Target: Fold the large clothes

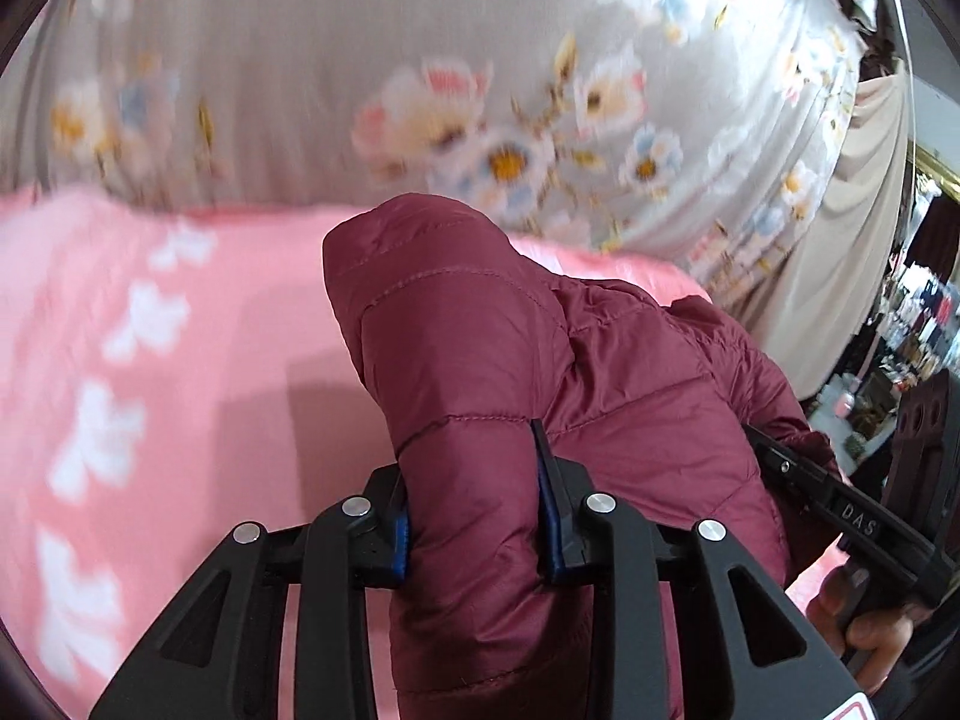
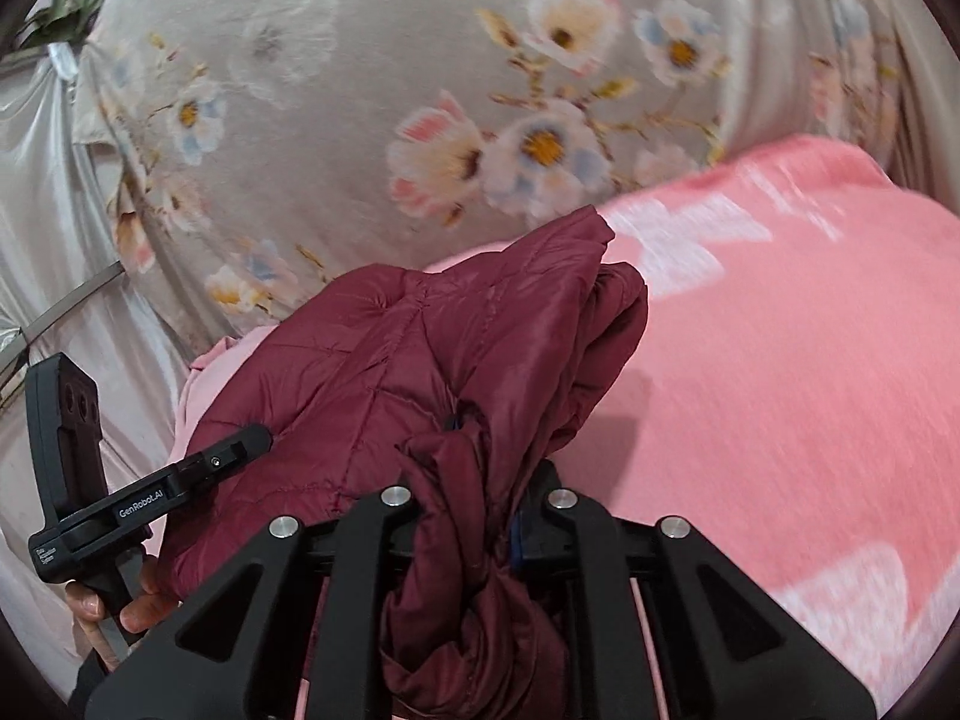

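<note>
Firstly, left wrist view. The left gripper (image 1: 474, 516) has its fingers (image 1: 555, 516) pinching a thick quilted roll of the maroon puffer jacket (image 1: 480, 360), which fills the centre and lower centre of the frame. The jacket is lifted clear above the pink blanket (image 1: 150, 360) on the left; a grey floral sheet (image 1: 360, 60) runs across the upper frame. At lower right the other tool is visible with a hand (image 1: 864, 618) on its handle, its tip lost against the jacket's right edge. Background is motion-blurred.

Next, right wrist view. The right gripper (image 2: 465, 510) has its fingers (image 2: 528, 528) clamped on a bunched, twisted hem of the same jacket, lower centre. Most of the garment rises toward the centre of the frame, with the pink blanket to the right and the floral sheet above. The left tool shows at lower left, pressed into the jacket's side.

Handling assessment: the jacket appears light, padded and springy, with a slick shell. In my judgement it will slip from a shallow pinch and puff open after folding. Holds are best taken on stitched seams or the hem, deep between the fingers, and well apart so that the fabric spreads flat.

Containers: none seen in either view.
</note>
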